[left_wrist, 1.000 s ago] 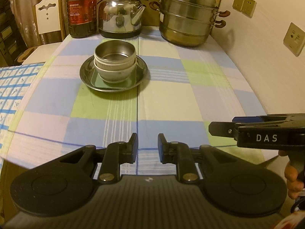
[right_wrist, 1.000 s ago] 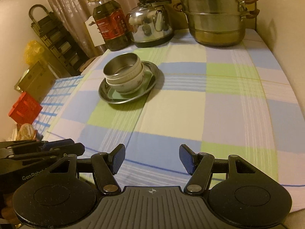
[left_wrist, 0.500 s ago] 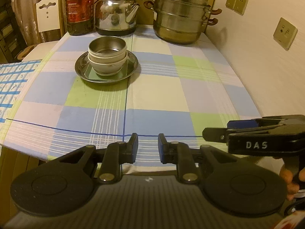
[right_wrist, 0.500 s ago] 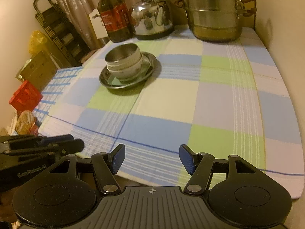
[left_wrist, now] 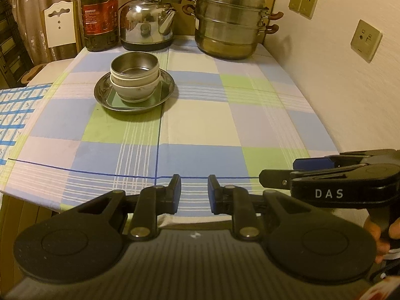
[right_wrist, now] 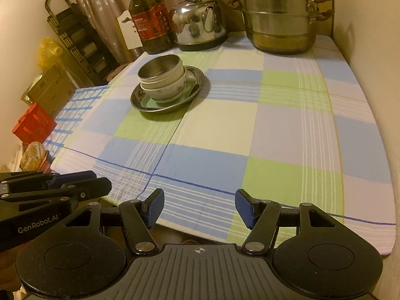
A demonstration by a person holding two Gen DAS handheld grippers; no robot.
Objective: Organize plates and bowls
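"Where are the bowls?"

"Far ahead of my jaws, stacked on the plate [left_wrist: 134, 94] (metal bowl [left_wrist: 135, 66] on top). My left gripper [left_wrist: 194, 194] is narrow, my right gripper [right_wrist: 199, 207] wide, both empty."

"What now?"

"I think the stacking is done. Next I'd just check it."

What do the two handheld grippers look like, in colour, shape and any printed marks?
Both are matt black plastic. The left gripper and the right gripper each have two hinged fingers with blue ribbed pads, silver pivot screws, two round discs at the base and a ribbed grey body between them. From the side, the right one shows white letters "DAS"; the left one shows "GenRobot.AI". No cables or sleeves are visible.
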